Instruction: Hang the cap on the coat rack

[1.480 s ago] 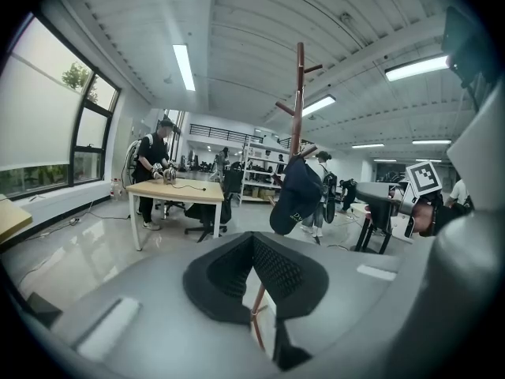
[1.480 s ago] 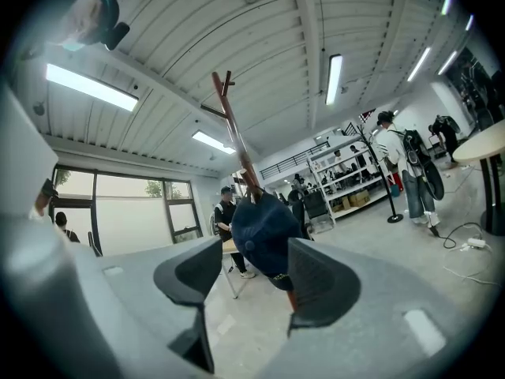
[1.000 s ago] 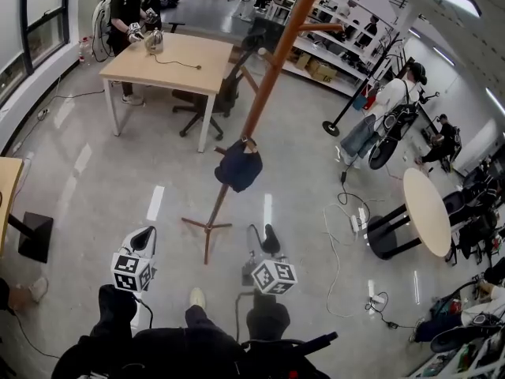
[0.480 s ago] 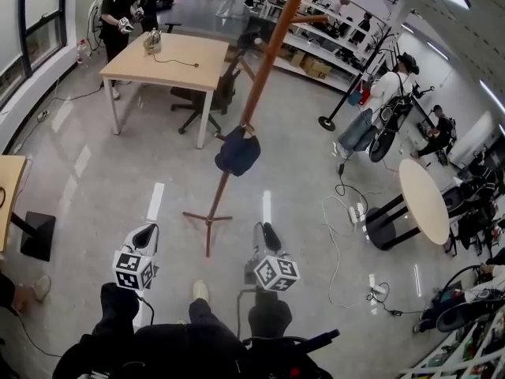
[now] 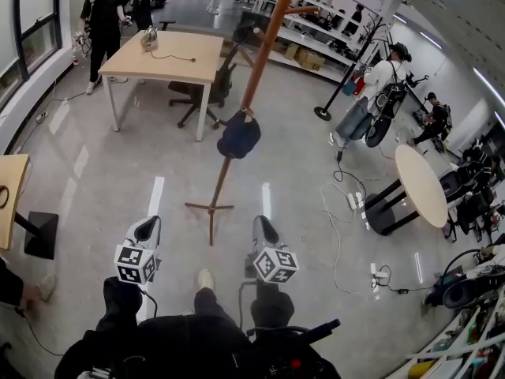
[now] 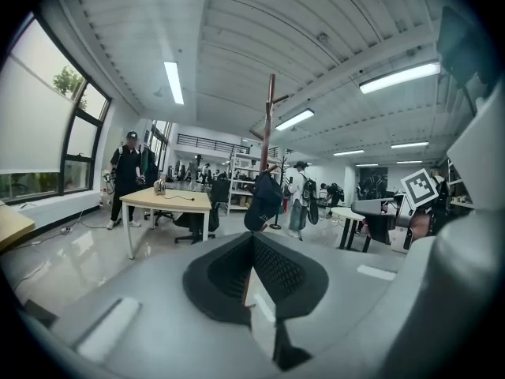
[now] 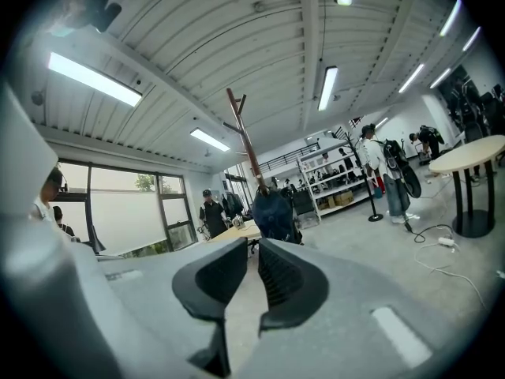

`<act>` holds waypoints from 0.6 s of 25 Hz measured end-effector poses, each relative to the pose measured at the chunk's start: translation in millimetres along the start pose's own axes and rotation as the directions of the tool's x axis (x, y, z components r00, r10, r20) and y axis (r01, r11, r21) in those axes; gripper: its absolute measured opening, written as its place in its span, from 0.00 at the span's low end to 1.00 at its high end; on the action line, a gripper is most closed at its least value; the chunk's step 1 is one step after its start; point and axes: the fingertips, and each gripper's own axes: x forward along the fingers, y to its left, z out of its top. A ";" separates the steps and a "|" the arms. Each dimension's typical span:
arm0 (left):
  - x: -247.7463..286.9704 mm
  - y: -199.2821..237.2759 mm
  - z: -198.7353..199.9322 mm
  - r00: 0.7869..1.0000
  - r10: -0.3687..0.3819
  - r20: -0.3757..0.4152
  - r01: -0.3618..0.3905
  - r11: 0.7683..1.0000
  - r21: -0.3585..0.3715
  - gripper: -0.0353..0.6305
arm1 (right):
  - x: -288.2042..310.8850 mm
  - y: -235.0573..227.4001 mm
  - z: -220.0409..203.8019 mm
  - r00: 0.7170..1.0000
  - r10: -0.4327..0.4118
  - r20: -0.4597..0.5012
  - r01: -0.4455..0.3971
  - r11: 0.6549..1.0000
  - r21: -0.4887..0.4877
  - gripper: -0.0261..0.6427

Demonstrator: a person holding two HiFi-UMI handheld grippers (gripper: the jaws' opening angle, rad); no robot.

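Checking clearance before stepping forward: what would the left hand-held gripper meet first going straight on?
Probably the dark cap hanging on the coat rack, dead ahead; nothing nearer shows, though depth is unclear.

The person wears black sleeves (image 5: 118,306), dark trousers (image 5: 201,326) and 1 pale shoe (image 5: 205,278). The left gripper (image 5: 147,226) and right gripper (image 5: 263,227) are grey, each with a white cube (image 5: 136,264) of black square markers, black ribbed pads (image 6: 278,271) and thin black cables (image 5: 153,309). The right jaws have just been closing on nothing.

The glossy grey floor (image 5: 95,172) carries the coat rack (image 5: 261,54) at centre, a wooden table (image 5: 170,58) at eleven o'clock and a round table (image 5: 422,196) at three o'clock.
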 end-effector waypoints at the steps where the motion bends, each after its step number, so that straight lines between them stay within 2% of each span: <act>1: -3.7 -0.3 -0.6 1.000 -0.003 0.001 0.003 1.000 -0.005 0.06 | -2.9 4.0 -0.8 1.000 0.001 0.002 -0.001 1.000 -0.002 0.11; 8: -27.8 -12.9 -3.2 0.999 -0.030 0.012 0.030 1.000 0.009 0.06 | -32.2 25.4 -7.0 1.000 -0.002 -0.020 0.000 0.997 -0.081 0.07; 15: -46.6 -21.0 5.2 0.997 -0.057 0.048 0.056 0.998 0.036 0.06 | -56.5 43.5 -16.1 1.000 -0.001 -0.027 -0.001 0.996 -0.093 0.05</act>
